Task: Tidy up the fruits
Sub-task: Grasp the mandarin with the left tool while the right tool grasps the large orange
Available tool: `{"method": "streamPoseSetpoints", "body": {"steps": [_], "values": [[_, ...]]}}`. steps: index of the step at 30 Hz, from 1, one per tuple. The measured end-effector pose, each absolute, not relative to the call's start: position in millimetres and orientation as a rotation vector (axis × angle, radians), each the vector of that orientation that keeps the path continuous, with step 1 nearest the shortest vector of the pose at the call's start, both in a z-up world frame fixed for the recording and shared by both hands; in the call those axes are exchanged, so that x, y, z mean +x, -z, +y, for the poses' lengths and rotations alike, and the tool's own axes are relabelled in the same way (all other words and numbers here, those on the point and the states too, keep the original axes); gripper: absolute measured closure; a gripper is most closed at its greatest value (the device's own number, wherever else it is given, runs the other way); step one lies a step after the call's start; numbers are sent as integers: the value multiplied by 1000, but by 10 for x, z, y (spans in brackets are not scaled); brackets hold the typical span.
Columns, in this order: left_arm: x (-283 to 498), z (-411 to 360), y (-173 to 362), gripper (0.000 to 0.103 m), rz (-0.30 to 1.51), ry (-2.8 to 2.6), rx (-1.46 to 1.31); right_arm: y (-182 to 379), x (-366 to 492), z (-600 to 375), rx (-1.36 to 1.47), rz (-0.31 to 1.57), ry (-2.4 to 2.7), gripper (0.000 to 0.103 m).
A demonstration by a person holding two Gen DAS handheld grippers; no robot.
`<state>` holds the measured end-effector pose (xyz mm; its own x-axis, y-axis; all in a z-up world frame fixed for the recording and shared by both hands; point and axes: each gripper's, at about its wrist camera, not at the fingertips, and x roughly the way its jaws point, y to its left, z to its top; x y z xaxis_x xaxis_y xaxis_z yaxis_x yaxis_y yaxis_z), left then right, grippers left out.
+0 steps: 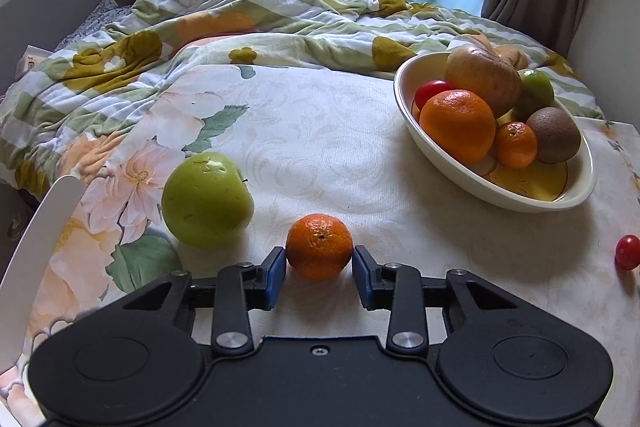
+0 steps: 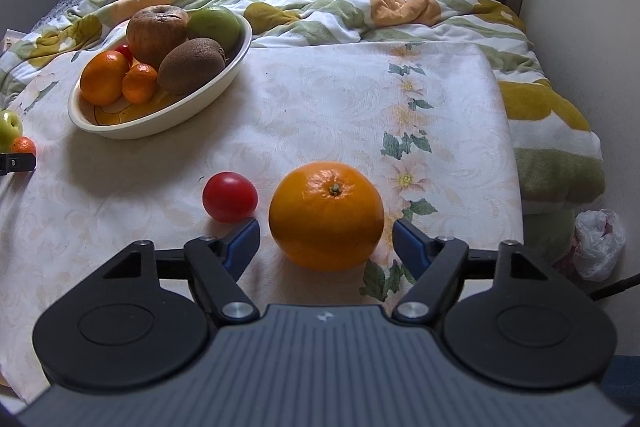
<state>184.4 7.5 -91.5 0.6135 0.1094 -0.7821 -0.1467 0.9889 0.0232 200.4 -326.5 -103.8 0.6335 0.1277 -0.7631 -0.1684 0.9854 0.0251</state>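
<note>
**A:** What is in the bowl (image 1: 472, 183)?

**B:** The cream oval bowl sits on the flowery cloth (image 1: 320, 131). It holds a big orange (image 1: 458, 125), a small mandarin (image 1: 516, 144), a brown kiwi (image 1: 554, 135), a brownish apple (image 1: 482, 81), a green fruit (image 1: 536, 94) at the far side, and a red tomato (image 1: 430, 91) peeking out behind the orange.

**A:** What is still on the cloth?

**B:** A little mandarin (image 1: 319, 246) lies near, with a green apple (image 1: 206, 199) just to its left. Off to the right lie a red tomato (image 2: 229, 195) and a big orange (image 2: 326, 215), side by side but not touching.

**A:** What is the left gripper (image 1: 319, 267) doing?

**B:** Its blue pads (image 1: 276, 277) sit on both sides of the little mandarin, right at its skin. It looks like a squeeze. The mandarin rests on the cloth.

**A:** And the right gripper (image 2: 326, 245)?

**B:** Its jaws stand wide around the big orange. There is a small gap on each side, so the pads do not touch it. The orange rests on the cloth, well apart from the bowl at the far left.
</note>
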Motion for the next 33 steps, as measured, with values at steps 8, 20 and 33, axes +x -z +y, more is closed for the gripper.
{"method": "streamPoseSetpoints", "body": {"steps": [8,20,33], "values": [[1818,68,912,63,902,-137,-47,1060,2043,-3236,-55,869,-174,20],[1642,-3,723,63,870,-98,-59,1011,2049,-3231,-40,866,-154,28],[1335,-147,248,63,781,-14,-81,536,1811,-3217,28,800,-148,28]]}}
